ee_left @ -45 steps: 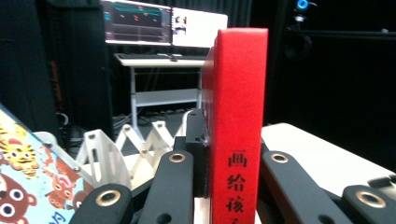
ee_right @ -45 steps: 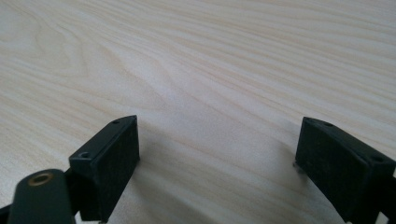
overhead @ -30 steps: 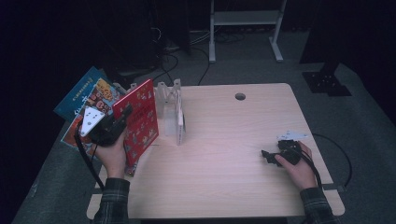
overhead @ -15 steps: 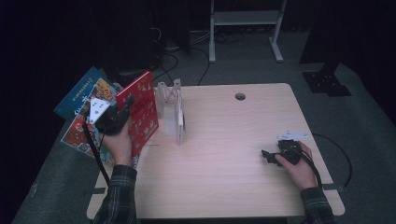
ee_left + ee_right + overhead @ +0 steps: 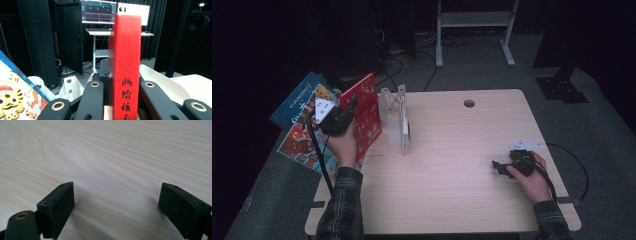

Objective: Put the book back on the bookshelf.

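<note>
A red book is held upright off the table's left edge, with my left gripper shut on it. In the left gripper view its red spine with black characters stands between the two black jaws of the left gripper. Just right of it a clear book rack holds a white book on edge. My right gripper rests on the table at the right, jaws open. Bare wood lies between the right gripper pads.
Blue and tiger-patterned picture books lie fanned off the table's left edge; the tiger cover is close to my left jaw. The wooden table has a cable hole at the back. A monitor stands beyond.
My left gripper has carried the red book rightward, toward the rack, and the book now stands more upright. The right gripper has stayed in place.
</note>
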{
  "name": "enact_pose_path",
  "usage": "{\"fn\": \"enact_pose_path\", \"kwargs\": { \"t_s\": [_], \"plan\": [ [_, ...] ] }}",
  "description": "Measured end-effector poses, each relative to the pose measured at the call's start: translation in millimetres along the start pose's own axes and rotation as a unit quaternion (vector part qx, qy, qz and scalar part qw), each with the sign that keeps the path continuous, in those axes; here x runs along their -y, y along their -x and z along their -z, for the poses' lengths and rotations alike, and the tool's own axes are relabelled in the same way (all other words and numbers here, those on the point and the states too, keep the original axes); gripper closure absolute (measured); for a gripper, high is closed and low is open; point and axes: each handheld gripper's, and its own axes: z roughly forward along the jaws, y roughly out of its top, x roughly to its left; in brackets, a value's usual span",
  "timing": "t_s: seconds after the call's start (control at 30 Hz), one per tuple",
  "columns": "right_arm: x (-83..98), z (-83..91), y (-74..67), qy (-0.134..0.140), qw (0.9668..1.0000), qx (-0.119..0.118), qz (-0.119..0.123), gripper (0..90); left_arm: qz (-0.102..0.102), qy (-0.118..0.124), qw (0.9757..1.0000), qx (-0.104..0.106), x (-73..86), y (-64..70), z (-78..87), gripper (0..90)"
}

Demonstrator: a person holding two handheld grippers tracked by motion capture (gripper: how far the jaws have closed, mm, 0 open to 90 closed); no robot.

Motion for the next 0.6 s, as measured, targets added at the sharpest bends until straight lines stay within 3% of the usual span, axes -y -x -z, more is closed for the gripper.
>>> {"fn": "enact_pose_path", "kwargs": {
  "t_s": [0.27,0.6],
  "plan": [
    [-0.1,-0.1,0.1,0.0,1.0,0.0,0.0,12.4,0.01,0.01,0.9999,-0.005,3.2,-3.8,-14.2,80.2],
    [-0.1,-0.1,0.1,0.0,1.0,0.0,0.0,12.4,0.004,0.003,1.0,-0.004,8.5,-2.9,-16.6,80.1]
  ]
}}
